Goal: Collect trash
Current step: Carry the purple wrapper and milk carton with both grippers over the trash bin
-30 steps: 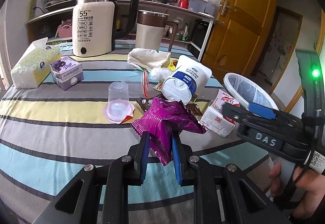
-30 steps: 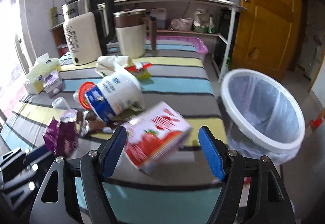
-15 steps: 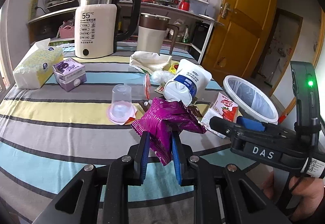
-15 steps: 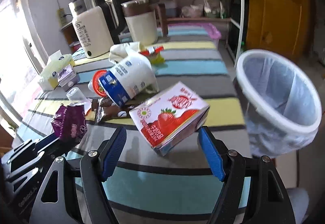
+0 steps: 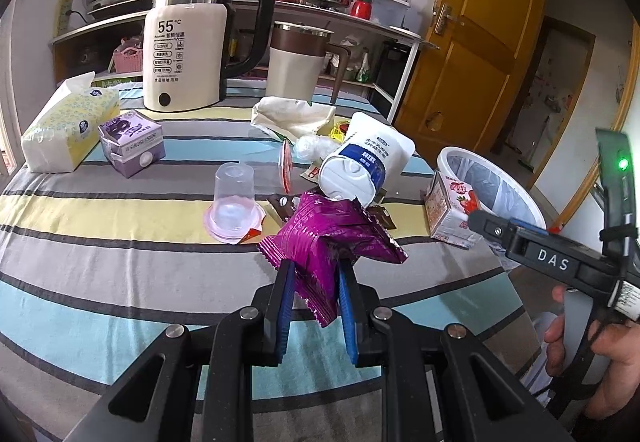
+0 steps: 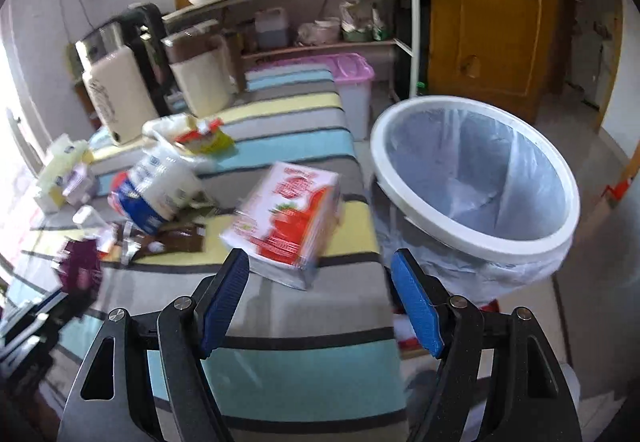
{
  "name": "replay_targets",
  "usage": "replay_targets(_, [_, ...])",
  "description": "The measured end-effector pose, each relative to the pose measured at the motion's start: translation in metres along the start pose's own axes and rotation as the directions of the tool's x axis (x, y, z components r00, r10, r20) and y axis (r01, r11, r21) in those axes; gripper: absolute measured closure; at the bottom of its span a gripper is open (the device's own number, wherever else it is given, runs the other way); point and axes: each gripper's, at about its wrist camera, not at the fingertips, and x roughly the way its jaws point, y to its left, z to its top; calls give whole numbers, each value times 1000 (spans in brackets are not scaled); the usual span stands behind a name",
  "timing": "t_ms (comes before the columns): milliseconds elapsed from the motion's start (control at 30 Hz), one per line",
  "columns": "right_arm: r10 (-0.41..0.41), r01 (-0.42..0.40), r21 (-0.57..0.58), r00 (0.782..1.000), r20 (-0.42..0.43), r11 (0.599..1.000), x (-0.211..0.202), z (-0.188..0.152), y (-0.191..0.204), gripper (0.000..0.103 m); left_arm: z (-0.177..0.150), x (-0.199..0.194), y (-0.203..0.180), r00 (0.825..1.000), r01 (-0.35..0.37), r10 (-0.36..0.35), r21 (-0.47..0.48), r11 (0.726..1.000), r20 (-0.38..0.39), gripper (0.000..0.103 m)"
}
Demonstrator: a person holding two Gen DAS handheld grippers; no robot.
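My left gripper (image 5: 316, 274) is shut on a crumpled purple snack wrapper (image 5: 328, 238), held just above the striped tablecloth (image 5: 120, 282). My right gripper (image 6: 320, 262) is open, its blue pads wide apart. A red-and-white strawberry carton (image 6: 292, 213) sits tilted just beyond those pads, near the table's right edge; no pad presses on it. In the left wrist view the same carton (image 5: 448, 205) stands beside the white-rimmed bin (image 5: 452, 157). The lined bin (image 6: 472, 238) stands on the floor, right of the table.
On the cloth lie a white-and-blue pouch (image 5: 360, 165), an upturned clear cup (image 5: 234, 197), a purple carton (image 5: 132, 141), a tissue pack (image 5: 68, 129) and brown wrappers (image 6: 176, 242). A kettle (image 5: 186, 53) and a jug (image 5: 296, 61) stand at the back. A hand (image 5: 600, 354) holds the right gripper.
The strawberry carton has shifted right and tipped up toward the table edge by the bin. The right gripper has swung right, still open. The left gripper and its wrapper have stayed put.
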Motion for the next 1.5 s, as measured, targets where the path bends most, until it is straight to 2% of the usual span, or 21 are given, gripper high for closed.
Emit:
replay_targets(67, [8, -8, -23, 1000, 11, 1000, 2, 2, 11, 29, 0, -1, 0, 1000, -2, 2, 0, 1000, 2, 81])
replay_targets(167, [-30, 30, -34, 1000, 0, 999, 15, 5, 20, 29, 1, -1, 0, 1000, -5, 5, -2, 1000, 3, 81])
replay_targets(367, [-78, 79, 18, 996, -51, 997, 33, 10, 10, 29, 1, 2, 0, 1000, -2, 2, -4, 1000, -3, 81])
replay_targets(433, [-71, 73, 36, 996, -55, 997, 31, 9, 4, 34, 1, 3, -1, 1000, 0, 0, -2, 1000, -4, 81])
replay_targets(467, [-68, 70, 38, 996, -53, 997, 29, 9, 2, 47, 1, 3, -2, 1000, 1, -1, 0, 1000, -5, 81])
replay_targets(767, [1, 1, 46, 1000, -28, 999, 7, -1, -13, 49, 3, 1, -20, 1000, 15, -15, 33, 999, -2, 81])
replay_targets(933, [33, -33, 47, 999, 3, 998, -10, -2, -22, 49, 8, 0, -39, 999, 34, -34, 67, 997, 0, 81])
replay_targets(1100, [23, -25, 57, 999, 29, 998, -22, -1, -41, 49, 17, 6, -62, 998, 68, -68, 105, 992, -4, 81])
replay_targets(1500, [-100, 93, 126, 993, 56, 988, -29, 14, -116, 49, 50, 48, -136, 980, 198, -194, 213, 957, -38, 81])
